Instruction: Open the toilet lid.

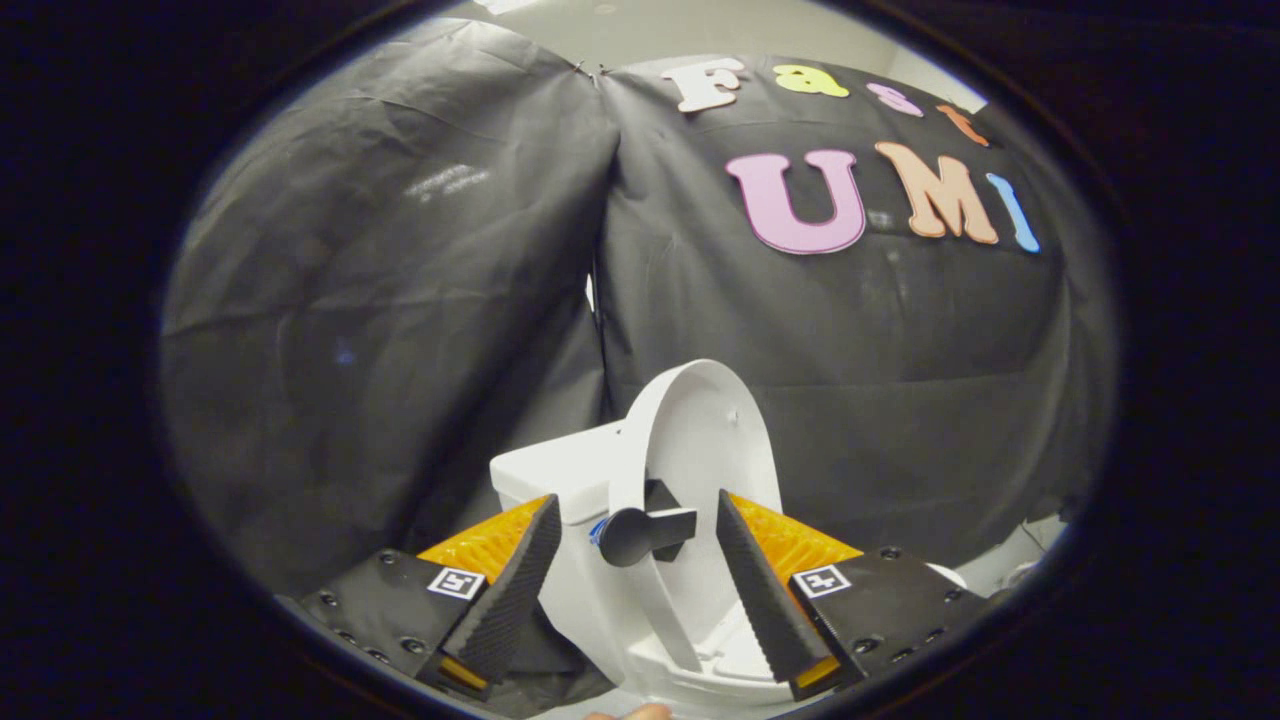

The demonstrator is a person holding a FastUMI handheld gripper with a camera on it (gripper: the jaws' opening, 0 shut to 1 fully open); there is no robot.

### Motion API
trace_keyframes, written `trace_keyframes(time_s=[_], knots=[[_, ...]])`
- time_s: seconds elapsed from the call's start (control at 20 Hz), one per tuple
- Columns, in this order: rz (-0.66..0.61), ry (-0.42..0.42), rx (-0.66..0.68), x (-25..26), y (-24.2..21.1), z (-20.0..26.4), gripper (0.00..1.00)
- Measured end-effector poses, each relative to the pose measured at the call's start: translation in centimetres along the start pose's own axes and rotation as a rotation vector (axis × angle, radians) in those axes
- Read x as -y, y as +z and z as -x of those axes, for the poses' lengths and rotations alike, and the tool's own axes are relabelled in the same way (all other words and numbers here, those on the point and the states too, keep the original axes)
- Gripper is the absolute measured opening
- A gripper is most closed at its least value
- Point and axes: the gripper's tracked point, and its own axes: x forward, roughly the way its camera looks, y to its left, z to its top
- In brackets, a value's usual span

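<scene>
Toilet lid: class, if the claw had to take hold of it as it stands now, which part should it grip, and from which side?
Grip the dark handle tab jutting from the raised toilet lid, coming straight ahead. The lid stands nearly upright against the tank, and the tab sits between the open claw fingers, so closing would probably pinch it.

A white toilet (600,600) with its lid (700,440) raised upright stands on a pale floor (1000,570), visible beside it against the black cloth wall (400,300).
</scene>
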Motion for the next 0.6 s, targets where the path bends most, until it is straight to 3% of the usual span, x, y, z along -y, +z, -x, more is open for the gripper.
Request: trace_keyframes(time_s=[0.6], knots=[[0.035,-0.364,0.106,18.8,10.4,7.7,0.96]])
